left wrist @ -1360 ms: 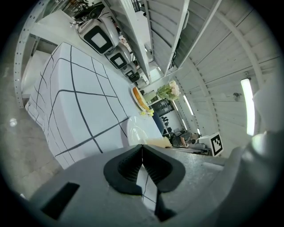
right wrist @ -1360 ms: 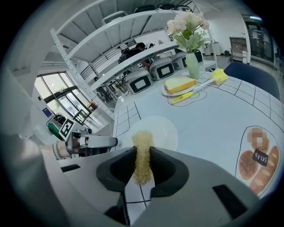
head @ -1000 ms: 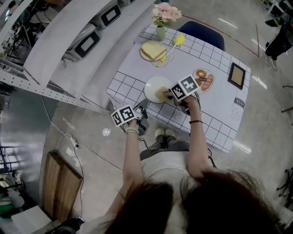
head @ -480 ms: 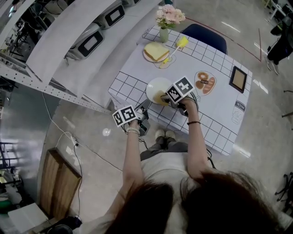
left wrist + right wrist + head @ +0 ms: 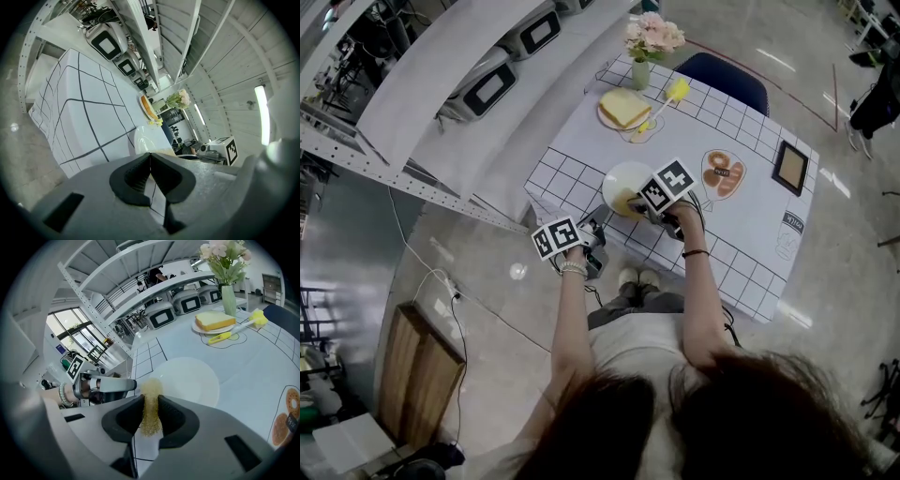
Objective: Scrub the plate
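A white plate [image 5: 622, 175] lies near the front left corner of the checked table [image 5: 750, 234]. My right gripper [image 5: 637, 201] is shut on a yellow scrub pad [image 5: 150, 405], which rests at the plate's [image 5: 192, 380] near rim. The left gripper [image 5: 591, 233] hangs just off the table's front edge, left of the plate. Its jaws are closed with nothing in them [image 5: 150, 157]. In the left gripper view the plate [image 5: 139, 139] shows beyond the table corner.
At the far side stand a slice of bread on a small plate [image 5: 623, 108], a yellow brush [image 5: 662, 97] and a flower vase [image 5: 642, 69]. A bread-print mat [image 5: 722, 173] and a picture frame [image 5: 789, 167] lie to the right. A blue chair [image 5: 722, 75] stands behind; shelves with appliances [image 5: 492, 86] run along the left.
The right gripper with the pad has edged a little left over the plate's near rim. The left gripper has hardly moved.
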The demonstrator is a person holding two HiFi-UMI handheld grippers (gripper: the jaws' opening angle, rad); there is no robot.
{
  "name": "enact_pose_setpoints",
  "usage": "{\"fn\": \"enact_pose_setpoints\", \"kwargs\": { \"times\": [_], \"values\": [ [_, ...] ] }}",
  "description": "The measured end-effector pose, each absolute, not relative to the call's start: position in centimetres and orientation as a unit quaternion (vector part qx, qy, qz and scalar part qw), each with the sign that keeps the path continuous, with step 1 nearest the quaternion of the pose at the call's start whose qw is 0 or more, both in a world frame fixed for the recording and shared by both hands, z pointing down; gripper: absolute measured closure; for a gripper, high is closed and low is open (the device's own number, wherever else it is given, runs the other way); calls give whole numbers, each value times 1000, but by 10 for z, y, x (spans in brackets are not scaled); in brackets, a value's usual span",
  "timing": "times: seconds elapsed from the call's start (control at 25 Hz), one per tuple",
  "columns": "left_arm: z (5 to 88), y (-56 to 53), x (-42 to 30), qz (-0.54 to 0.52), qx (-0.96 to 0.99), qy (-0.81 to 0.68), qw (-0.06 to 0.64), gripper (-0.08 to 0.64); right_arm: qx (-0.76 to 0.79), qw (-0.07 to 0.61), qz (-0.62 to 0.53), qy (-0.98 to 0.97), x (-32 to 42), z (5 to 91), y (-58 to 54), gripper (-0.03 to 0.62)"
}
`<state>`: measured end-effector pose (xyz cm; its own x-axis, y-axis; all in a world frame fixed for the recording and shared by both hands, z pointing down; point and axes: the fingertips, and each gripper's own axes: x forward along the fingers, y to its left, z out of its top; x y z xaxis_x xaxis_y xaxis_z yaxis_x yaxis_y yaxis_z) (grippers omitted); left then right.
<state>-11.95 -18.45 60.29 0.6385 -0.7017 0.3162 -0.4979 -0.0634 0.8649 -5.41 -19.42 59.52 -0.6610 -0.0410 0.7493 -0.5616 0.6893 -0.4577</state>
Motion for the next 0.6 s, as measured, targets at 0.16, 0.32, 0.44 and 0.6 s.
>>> {"fn": "enact_pose_setpoints", "kwargs": {
  "times": [0.16, 0.32, 0.44, 0.6],
  "values": [
    [603, -186, -121, -93, 723, -415, 544, 549, 173, 371, 350, -842, -60, 596, -197, 512],
    [605, -186, -122, -89, 723, -413, 546, 549, 170, 373, 350, -842, -64, 596, -198, 512],
    [606, -186, -123, -87, 723, -411, 549, 549, 169, 375, 349, -842, -67, 597, -200, 512],
    [607, -187, -125, -88, 721, -408, 553, 549, 166, 379, 345, -843, -71, 596, -203, 512]
  ]
}}
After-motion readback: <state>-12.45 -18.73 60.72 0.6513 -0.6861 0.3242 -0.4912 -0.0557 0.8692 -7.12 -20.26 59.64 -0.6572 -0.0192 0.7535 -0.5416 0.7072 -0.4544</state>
